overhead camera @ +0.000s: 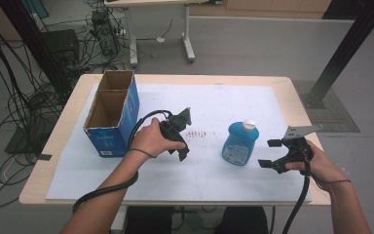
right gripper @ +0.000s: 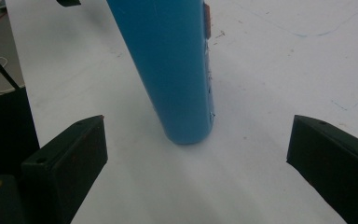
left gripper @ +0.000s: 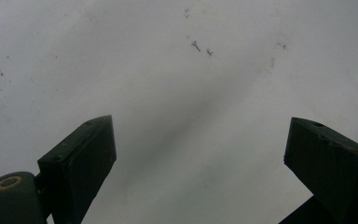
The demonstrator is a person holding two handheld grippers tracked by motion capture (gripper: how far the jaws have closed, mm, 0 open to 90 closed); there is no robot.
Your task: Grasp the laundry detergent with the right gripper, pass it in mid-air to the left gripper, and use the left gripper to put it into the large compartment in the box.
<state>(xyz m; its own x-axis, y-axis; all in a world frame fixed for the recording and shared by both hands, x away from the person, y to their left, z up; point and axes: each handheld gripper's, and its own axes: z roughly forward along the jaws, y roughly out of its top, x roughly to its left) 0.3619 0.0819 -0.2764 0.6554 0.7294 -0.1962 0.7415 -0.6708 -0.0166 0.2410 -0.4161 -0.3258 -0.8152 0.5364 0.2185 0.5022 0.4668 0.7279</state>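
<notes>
White table sheet [overhead camera: 209, 180] bears a blue bottle [overhead camera: 240, 143] between two released tools, cardboard box [overhead camera: 113, 112] far left

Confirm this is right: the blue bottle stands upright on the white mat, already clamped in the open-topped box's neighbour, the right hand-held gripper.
Not clamped. In the right gripper view the right hand-held gripper is open, jaws apart from the blue bottle, which does stand upright on the white mat.

light: even, soft | shadows: faint | gripper views: dim, blurred
</notes>
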